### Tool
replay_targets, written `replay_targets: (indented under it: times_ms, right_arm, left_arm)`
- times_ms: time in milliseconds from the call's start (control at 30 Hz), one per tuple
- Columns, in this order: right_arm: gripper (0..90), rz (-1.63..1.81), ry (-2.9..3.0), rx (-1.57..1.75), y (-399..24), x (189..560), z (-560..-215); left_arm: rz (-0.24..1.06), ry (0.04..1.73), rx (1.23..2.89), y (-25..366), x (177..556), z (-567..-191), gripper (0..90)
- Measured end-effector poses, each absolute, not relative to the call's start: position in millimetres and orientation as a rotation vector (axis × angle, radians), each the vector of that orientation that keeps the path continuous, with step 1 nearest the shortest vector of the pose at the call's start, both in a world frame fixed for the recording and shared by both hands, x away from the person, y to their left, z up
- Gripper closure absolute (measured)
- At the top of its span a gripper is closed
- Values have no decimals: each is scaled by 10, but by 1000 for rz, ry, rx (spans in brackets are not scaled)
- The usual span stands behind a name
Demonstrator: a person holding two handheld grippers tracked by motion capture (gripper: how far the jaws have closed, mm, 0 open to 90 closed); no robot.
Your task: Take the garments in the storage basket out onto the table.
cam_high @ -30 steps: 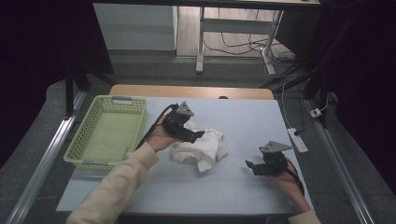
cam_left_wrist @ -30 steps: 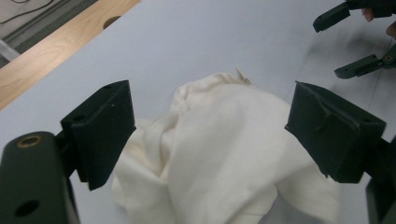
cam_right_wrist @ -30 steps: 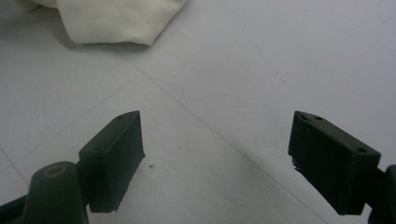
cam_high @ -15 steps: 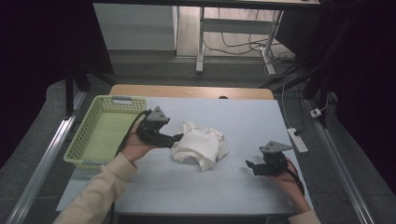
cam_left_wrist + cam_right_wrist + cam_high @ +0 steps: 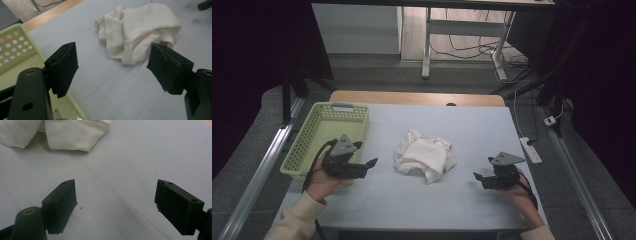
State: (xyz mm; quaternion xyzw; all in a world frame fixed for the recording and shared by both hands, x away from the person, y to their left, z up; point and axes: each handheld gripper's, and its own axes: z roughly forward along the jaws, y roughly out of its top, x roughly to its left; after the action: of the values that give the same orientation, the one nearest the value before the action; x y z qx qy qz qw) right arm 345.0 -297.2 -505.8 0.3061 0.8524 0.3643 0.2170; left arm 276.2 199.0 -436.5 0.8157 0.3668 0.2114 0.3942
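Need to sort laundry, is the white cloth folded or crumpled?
Crumpled: the white cloth lies bunched in an uneven heap on the table, edges turned over.

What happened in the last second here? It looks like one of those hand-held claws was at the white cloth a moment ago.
The left gripper let go of the white cloth and drew back toward the green basket; its jaws now stand open, apart from the cloth. The cloth, released, settled a little flatter in the middle of the table. The right gripper stayed where it was, open, and the basket did not move.

left gripper (image 5: 112, 72) fingers spread, empty; white cloth (image 5: 140, 30) ahead; green basket (image 5: 15, 50) left
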Motion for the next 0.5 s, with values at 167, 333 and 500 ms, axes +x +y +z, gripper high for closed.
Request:
replay_targets:
  times_ms: [167,333,500]
  right_arm:
    - [173,1009,2364,841,-2975,3447,-5059]
    - [173,1007,2356,821,-2970,3437,-5054]
    - [173,1020,2349,818,-2968,3425,-5055]
  left_arm:
    - [539,975,2045,2117,2623,-4495,237]
    - [544,1017,2016,2230,2505,-4604,235]
    - [552,1054,1997,2336,2452,-4646,235]
